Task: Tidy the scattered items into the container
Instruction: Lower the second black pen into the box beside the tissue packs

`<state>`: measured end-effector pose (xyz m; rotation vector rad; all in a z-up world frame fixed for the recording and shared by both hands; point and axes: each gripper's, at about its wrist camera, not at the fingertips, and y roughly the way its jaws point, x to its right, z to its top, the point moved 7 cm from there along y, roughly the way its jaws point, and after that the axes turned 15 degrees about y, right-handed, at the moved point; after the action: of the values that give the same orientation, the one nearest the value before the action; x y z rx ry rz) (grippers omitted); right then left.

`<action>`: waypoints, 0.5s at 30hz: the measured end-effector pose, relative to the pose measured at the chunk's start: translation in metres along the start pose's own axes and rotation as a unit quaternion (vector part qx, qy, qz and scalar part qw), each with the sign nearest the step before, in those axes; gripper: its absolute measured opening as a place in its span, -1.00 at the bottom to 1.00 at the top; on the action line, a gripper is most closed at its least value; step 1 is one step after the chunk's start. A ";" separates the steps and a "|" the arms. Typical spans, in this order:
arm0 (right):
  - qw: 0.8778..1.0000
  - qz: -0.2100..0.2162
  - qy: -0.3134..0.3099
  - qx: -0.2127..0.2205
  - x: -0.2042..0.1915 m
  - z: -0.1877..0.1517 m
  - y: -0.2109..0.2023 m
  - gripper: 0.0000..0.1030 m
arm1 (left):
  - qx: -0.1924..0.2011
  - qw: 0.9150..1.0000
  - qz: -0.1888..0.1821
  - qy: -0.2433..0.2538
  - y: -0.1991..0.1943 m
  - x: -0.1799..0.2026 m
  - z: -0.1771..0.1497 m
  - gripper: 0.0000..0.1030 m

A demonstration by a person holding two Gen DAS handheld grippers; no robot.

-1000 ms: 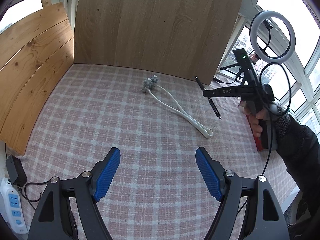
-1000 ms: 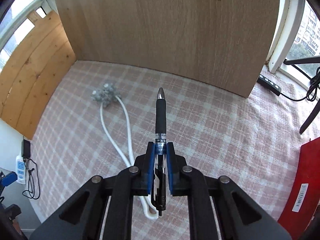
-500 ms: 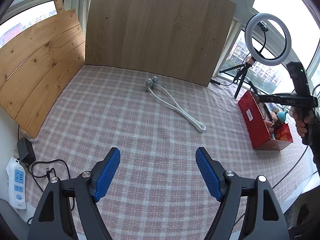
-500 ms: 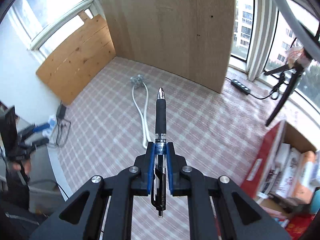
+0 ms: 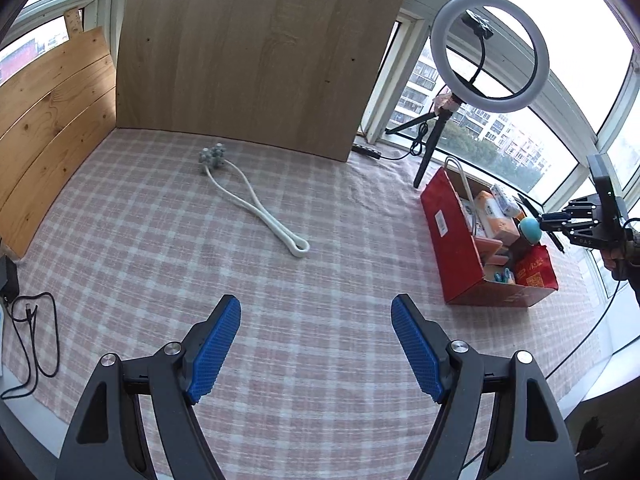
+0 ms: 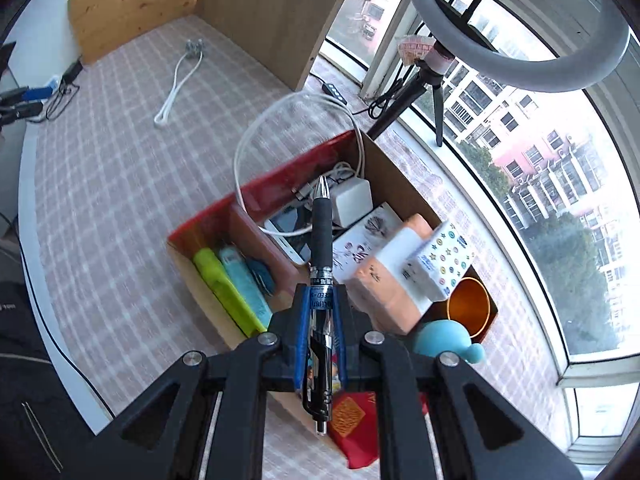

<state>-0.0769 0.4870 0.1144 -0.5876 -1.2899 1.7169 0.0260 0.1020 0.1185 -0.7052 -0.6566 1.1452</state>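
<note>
At the far left, a black cable (image 5: 36,344) is trailing over the edge of the checked tabletop (image 5: 160,248). Further in, a white looped cord (image 5: 256,208) with a grey cluster at one end is lying on the cloth in front of the wooden back board (image 5: 256,56), well apart from everything else. The left gripper (image 5: 316,344) is hanging over bare cloth near the front edge, its blue fingers (image 5: 216,344) standing wide apart with nothing between them. To the right, the red box (image 5: 444,240) is sitting near the tabletop's right edge, already crowded with packets, a charger and a teal bulb-shaped thing. A ring light (image 5: 486,52) is standing on its tripod behind the box. At the far right, the right gripper (image 6: 320,312) is hovering above the open box (image 6: 208,220), pointing steeply down, its fingers pressing together on a black pen (image 6: 322,232), whose silver tip is pointing over the white charger (image 6: 354,200) inside.
</note>
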 end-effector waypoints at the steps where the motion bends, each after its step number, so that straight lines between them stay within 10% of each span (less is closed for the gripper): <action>1: 1.000 0.006 -0.008 -0.005 0.004 -0.002 0.005 -0.78 | -0.001 1.000 0.004 -0.002 0.001 0.005 0.001 0.47; 15: 0.987 0.060 -0.124 -0.077 0.012 -0.018 0.081 -0.78 | -0.019 0.999 0.041 -0.023 0.015 0.046 0.011 0.47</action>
<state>-0.0987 0.5009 0.0347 -0.5621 -1.6013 1.8456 0.0216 0.1510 0.1186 -0.7461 -0.6944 1.2297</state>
